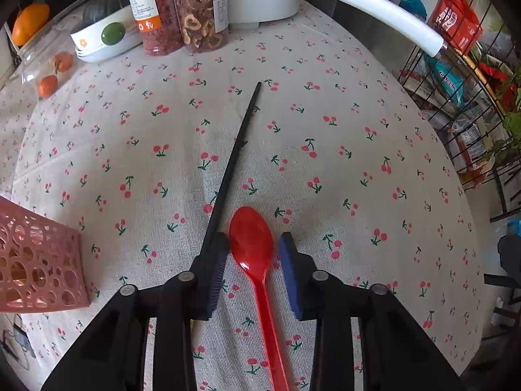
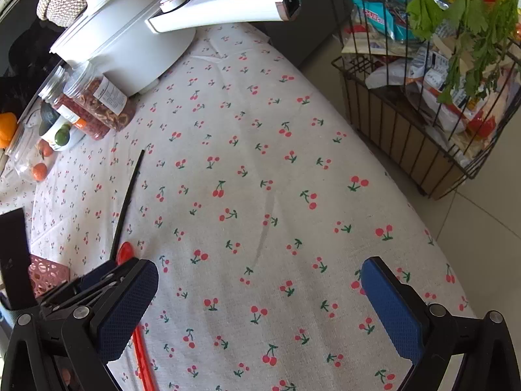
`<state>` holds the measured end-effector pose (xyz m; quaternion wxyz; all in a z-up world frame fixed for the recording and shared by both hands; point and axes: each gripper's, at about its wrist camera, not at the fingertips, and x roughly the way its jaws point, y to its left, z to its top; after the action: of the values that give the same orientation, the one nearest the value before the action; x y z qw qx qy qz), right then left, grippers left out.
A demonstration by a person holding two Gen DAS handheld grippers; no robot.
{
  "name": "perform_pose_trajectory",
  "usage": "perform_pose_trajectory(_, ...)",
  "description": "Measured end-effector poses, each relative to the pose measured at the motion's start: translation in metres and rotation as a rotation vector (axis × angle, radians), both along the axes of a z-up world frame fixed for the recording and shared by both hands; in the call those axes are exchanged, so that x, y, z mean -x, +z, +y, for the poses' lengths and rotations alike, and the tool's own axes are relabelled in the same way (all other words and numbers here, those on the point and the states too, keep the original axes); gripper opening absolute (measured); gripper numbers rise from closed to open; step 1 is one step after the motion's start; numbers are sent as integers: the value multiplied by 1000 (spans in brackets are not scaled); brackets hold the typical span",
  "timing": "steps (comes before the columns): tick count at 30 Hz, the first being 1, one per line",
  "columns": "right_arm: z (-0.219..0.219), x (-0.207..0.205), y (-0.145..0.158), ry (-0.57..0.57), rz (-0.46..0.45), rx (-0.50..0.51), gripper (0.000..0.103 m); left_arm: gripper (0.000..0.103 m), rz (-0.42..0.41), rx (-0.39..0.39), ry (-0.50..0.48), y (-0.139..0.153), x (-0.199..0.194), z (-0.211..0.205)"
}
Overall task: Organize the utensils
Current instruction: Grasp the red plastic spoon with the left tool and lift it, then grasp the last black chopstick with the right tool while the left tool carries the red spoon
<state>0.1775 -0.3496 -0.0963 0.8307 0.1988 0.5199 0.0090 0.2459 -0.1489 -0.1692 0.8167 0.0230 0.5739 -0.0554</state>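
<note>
Red plastic spoon (image 1: 252, 244) sits between our left gripper (image 1: 254, 247) (released), whose closing could snag the thin black chopstick (image 1: 234, 159).

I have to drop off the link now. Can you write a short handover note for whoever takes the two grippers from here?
Left gripper: open, jaws either side of the red spoon bowl, not yet closed on it.
Right gripper: open wide, holding nothing, above bare tablecloth.
Black chopstick lies on the cloth just left of the spoon, near the left finger.
Pink basket sits at the left; I cannot see into it.
Done: no utensil lifted as far as visible.
Left: probably grip the spoon, then the chopstick, and move them to the basket.
</note>
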Motion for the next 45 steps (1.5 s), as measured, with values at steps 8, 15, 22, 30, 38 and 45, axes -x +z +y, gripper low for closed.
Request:
perform_pose_trajectory(8,4,6,5,-8,-10,-8,102,28,-111,96,-105,47,48,9)
perform_pose_trajectory(15,24,1,-2,2,35,-99,102,28,-303,180,-189,125,122,51)
perform_pose_trajectory(22,72,-18,-10,41,31,-125,102,28,-496,230,-156,167,172,117)
perform_pose_trajectory(30,136,-57,-37,142,71,-108,71,28,-521,308,-41,176,169,188)
perform_pose_trajectory(38,179,-99,-52,172,75,8,51,28,-517,386,31,178,159,234)
perform_pose_trajectory(45,194,-123,-54,222,81,161,38,28,-525,362,68,172,150,247)
